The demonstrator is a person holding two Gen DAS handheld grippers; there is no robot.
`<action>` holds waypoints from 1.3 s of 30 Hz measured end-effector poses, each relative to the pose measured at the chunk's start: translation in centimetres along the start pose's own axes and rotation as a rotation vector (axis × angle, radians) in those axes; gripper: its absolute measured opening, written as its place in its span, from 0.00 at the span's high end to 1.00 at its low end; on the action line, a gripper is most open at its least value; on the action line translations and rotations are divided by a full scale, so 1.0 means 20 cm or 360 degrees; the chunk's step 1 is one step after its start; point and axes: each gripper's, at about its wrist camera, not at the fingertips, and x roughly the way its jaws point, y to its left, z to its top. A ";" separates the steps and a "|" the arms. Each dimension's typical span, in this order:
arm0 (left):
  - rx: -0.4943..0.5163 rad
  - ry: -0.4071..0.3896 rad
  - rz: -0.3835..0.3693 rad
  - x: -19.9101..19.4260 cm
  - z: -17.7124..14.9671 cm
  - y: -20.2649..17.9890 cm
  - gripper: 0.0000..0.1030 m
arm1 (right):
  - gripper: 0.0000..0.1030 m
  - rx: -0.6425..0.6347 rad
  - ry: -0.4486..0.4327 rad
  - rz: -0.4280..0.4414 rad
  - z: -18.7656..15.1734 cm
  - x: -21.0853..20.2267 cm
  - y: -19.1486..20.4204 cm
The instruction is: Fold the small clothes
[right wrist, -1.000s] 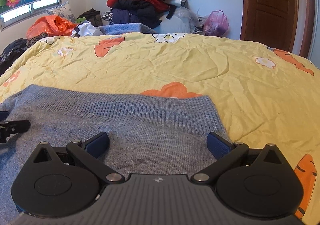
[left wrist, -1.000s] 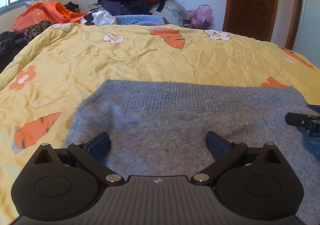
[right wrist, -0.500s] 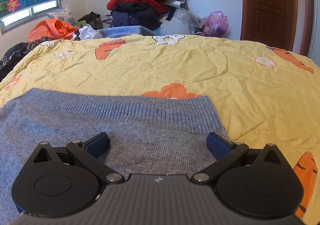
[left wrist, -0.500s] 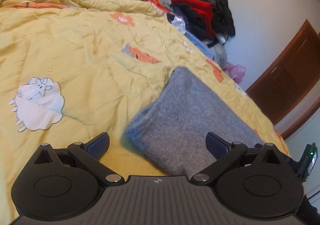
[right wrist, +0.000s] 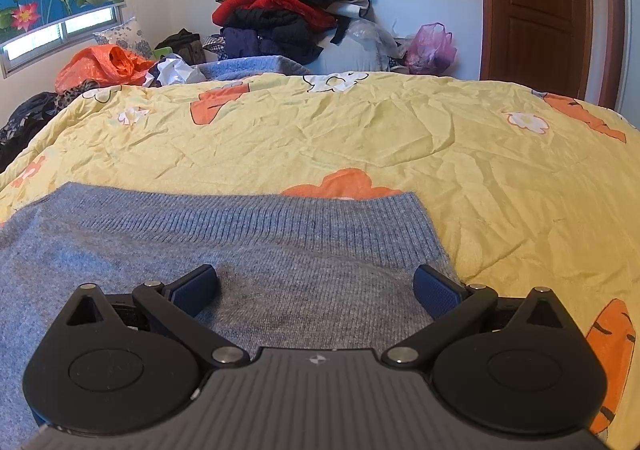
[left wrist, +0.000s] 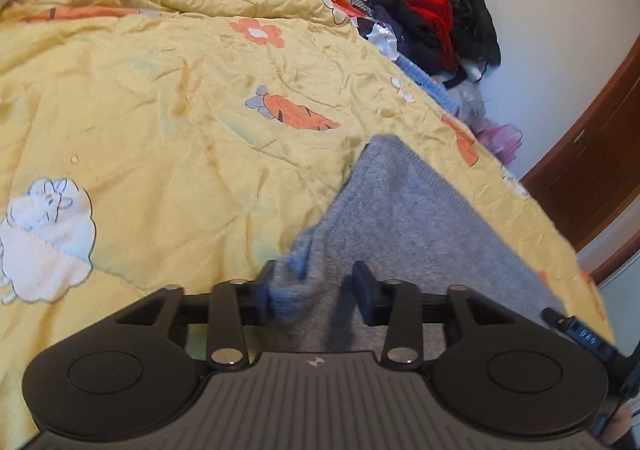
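The left claw has just been closing on the grey sweater edge, the right claw gapes above it; a thin pinch may slip.

The grey sweater is soft, fuzzy knit, ribbed along its far hem. Under it the yellow quilt is thin, crinkled cloth (faintly shiny). The door is glossy brown wood.
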 end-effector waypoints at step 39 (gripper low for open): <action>0.0964 -0.0209 -0.0091 -0.03 -0.32 -0.43 0.91 | 0.12 -0.0131 0.0590 0.0888 0.33 0.17 1.14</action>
